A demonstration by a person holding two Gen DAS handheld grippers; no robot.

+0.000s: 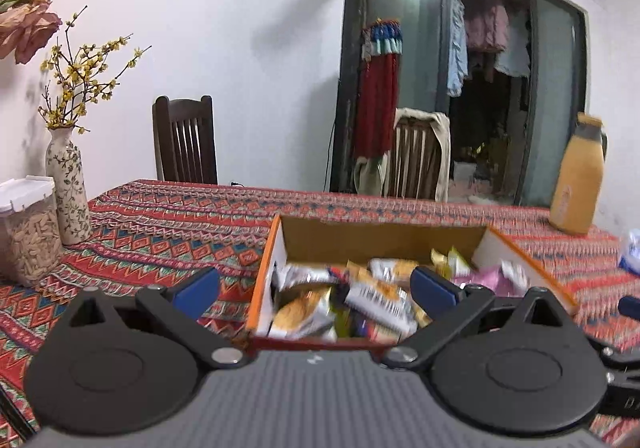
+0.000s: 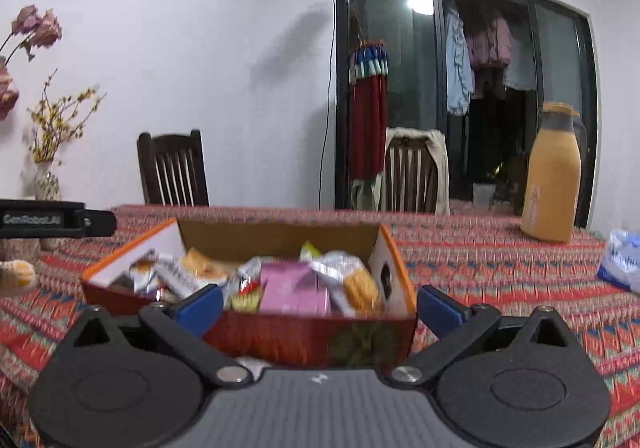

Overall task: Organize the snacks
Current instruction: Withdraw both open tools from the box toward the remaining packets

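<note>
An orange-rimmed cardboard box [image 1: 269, 248] [image 2: 394, 252] sits on the patterned tablecloth, filled with several wrapped snacks [image 1: 376, 300], among them a pink packet [image 2: 294, 286] and cookie packs [image 2: 360, 286]. My left gripper [image 1: 316, 290] is open with nothing between its blue pads; it hovers over the box's near left corner. The right gripper [image 2: 320, 304] is open too and empty, spread in front of the box's near wall. The left gripper's body [image 2: 56, 223] shows at the left edge of the right wrist view.
An orange jug [image 1: 578, 184] [image 2: 554, 176] stands at the back right. A blue-white bag [image 2: 622, 260] lies at the right edge. A flowered vase [image 1: 68, 188] and a clear food jar [image 1: 28, 232] stand on the left. Two chairs [image 1: 186, 140] wait behind the table.
</note>
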